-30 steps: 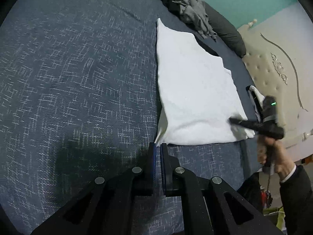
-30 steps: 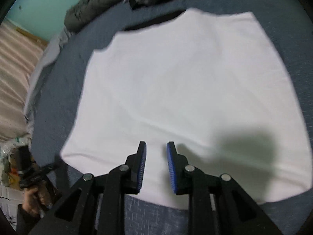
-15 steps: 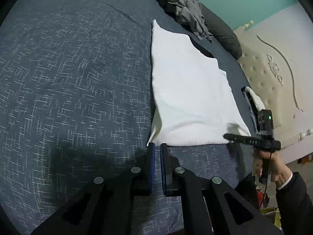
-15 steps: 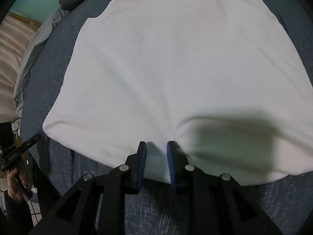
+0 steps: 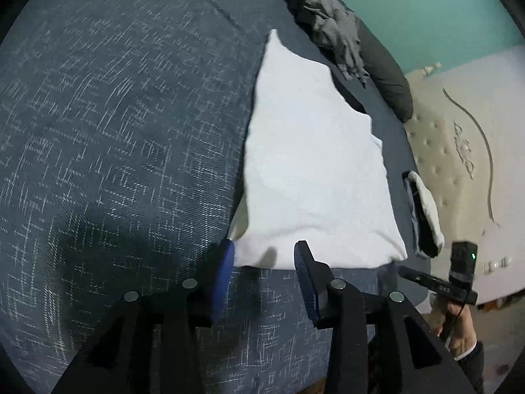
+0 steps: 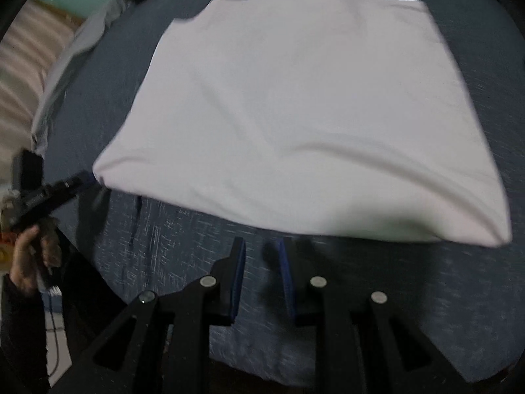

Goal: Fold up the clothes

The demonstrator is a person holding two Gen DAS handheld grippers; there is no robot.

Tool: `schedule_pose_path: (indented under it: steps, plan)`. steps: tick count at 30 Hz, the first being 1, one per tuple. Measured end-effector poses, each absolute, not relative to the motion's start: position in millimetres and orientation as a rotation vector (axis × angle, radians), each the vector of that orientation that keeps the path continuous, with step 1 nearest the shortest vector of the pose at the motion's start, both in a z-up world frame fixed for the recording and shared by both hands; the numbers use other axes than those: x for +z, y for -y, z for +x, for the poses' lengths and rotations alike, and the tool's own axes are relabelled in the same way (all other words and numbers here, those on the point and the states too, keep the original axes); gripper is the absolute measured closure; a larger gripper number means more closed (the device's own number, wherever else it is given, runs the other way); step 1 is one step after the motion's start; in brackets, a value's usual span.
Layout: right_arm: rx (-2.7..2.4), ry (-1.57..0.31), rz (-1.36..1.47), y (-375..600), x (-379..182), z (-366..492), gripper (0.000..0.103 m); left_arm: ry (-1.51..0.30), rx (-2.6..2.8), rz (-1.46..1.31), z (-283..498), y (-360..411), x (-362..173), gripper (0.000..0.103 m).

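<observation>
- Two grippers work over one white folded garment (image 5: 315, 177) that lies flat on the dark blue patterned bedspread (image 5: 115, 131).
- Left gripper (image 5: 264, 256): jaws have just been opening and stand apart at the garment's near corner, its edge just between the tips, pads not pressing.
- Right gripper (image 6: 261, 256): jaws narrowly parted over bare bedspread, just short of the garment's near edge; nothing between them, though blur makes this hard to judge.
- Grey crumpled clothes (image 5: 331, 29) lie beyond the garment.

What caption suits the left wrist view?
Open left gripper at the folded white garment's near corner on a dark blue bedspread.
</observation>
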State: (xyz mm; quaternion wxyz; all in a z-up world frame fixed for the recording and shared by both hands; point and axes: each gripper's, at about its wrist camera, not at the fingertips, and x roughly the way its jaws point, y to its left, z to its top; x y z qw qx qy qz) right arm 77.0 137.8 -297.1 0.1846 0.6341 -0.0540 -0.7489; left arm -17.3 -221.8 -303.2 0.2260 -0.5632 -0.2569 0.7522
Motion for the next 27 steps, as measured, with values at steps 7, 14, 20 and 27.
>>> schedule_pose_path:
  steps: [7, 14, 20, 27]
  plan:
    - [-2.258, 0.419, 1.754, -229.2, -276.6, 95.5, 0.082, 0.784, 2.087, -1.584, -16.0, 219.1, -314.2, 0.060]
    - [-2.318, 0.698, 1.703, -306.6, -275.6, 116.6, 0.082, 0.877, 2.096, -1.600, -8.9, 224.3, -317.8, 0.060]
    - [-2.308, 0.758, 1.680, -336.5, -273.3, 125.0, 0.081, 0.844, 2.081, -1.635, 1.8, 221.2, -323.0, 0.059]
    - [-2.300, 0.773, 1.641, -330.9, -274.1, 120.1, 0.081, 0.894, 2.130, -1.595, -8.2, 220.8, -325.8, 0.059]
